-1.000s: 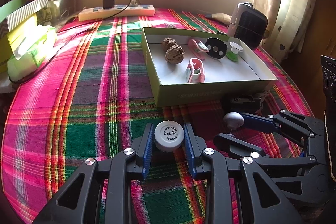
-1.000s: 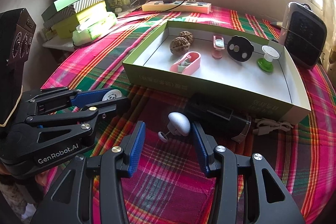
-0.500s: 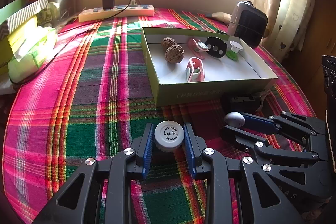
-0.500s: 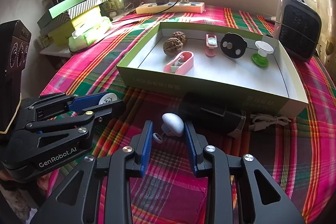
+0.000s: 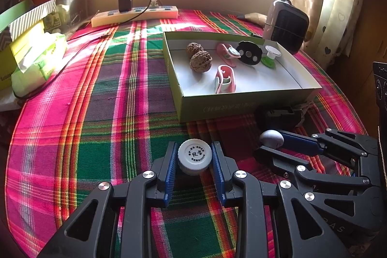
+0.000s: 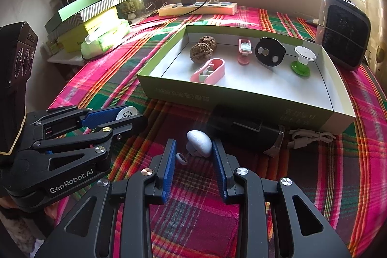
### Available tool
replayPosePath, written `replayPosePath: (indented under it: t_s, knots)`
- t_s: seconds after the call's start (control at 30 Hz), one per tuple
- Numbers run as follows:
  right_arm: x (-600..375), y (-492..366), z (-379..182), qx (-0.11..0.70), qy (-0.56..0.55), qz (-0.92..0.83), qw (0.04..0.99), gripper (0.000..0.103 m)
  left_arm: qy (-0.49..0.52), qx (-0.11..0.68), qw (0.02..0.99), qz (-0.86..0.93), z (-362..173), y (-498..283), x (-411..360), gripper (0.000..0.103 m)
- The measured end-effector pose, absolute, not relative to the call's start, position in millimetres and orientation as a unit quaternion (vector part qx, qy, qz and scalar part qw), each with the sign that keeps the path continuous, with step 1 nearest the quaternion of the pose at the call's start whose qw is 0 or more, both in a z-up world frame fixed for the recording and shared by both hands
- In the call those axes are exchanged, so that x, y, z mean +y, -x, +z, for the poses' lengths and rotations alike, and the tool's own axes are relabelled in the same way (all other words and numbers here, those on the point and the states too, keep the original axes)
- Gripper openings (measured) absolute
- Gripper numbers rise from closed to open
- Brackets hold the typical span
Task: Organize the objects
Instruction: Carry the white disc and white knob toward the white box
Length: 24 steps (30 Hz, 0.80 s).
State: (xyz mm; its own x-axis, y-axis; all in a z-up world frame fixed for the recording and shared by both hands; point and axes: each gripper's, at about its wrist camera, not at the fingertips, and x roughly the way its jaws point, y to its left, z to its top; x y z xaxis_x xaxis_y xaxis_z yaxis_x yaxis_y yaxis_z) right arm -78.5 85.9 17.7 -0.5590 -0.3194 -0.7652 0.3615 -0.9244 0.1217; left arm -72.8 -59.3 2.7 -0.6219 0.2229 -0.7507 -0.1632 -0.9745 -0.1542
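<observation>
Left hand-held gripper (image 5: 194, 165) clamps the white bottle cap (image 5: 195, 156); right hand-held gripper (image 6: 193, 156) pinches the grey hook (image 6: 199, 143); both presumably bound for the far green box (image 6: 241, 98).

Two walnuts (image 5: 197, 57) lie in the box (image 5: 241, 103), the power strip (image 5: 135, 16) behind it.

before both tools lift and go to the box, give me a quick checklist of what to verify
1. Left tool clamped on the white round ribbed cap: ok.
2. Right tool clamped on the small grey egg-shaped knob: cannot tell, only one pad clearly touches.
3. Bare floor left in the green-sided white cardboard box: ok, near right side.
4. Black cylinder lying in front of the box, in the right tool's path: not ok.
5. Tools apart from each other: ok.
</observation>
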Motion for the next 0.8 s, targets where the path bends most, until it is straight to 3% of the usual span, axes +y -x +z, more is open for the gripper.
replayPosePath:
  t_s: [0.8]
  knots:
    - [90.4,69.7,24.6,0.02,-0.419,-0.884,0.205,0.031,0.415,-0.021,0.107,0.903,11.4,68.1,-54.3,0.026]
